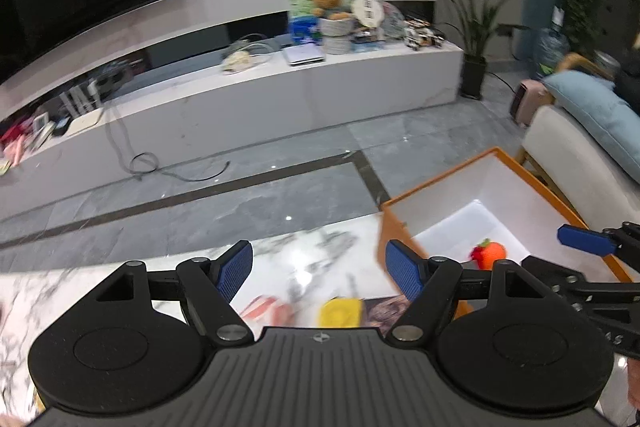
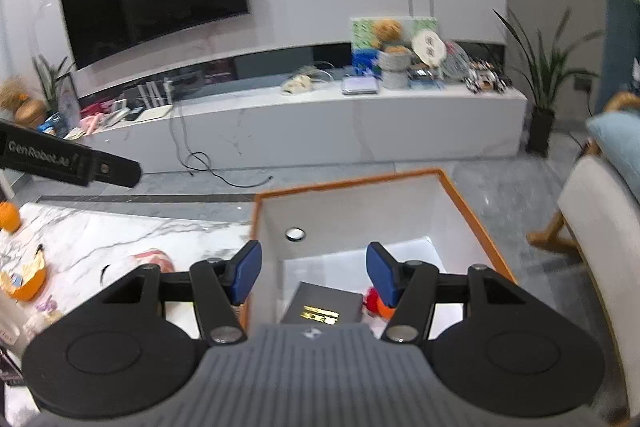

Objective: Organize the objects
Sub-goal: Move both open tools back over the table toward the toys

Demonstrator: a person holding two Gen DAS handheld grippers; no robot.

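Observation:
An orange-rimmed white box (image 2: 472, 211) stands at the right end of the marble table (image 2: 120, 231). Inside it lie a black box with gold lettering (image 2: 324, 303) and an orange and red toy fruit (image 2: 374, 303). My right gripper (image 2: 314, 271) hangs open over the box with nothing between its fingers. My left gripper (image 1: 318, 271) is open and empty above the table, just left of the white box (image 1: 400, 203), where the toy fruit (image 1: 490, 255) also shows. Below it lie a yellow object (image 1: 340, 311) and a pink and red packet (image 1: 268, 307).
More items lie on the table's left part: a pink packet (image 2: 154, 259), an orange fruit (image 2: 8, 217), an orange bowl-like thing (image 2: 28, 279). A white chair with a blue cushion (image 2: 600, 227) stands right of the box. A TV bench (image 2: 320, 119) runs behind.

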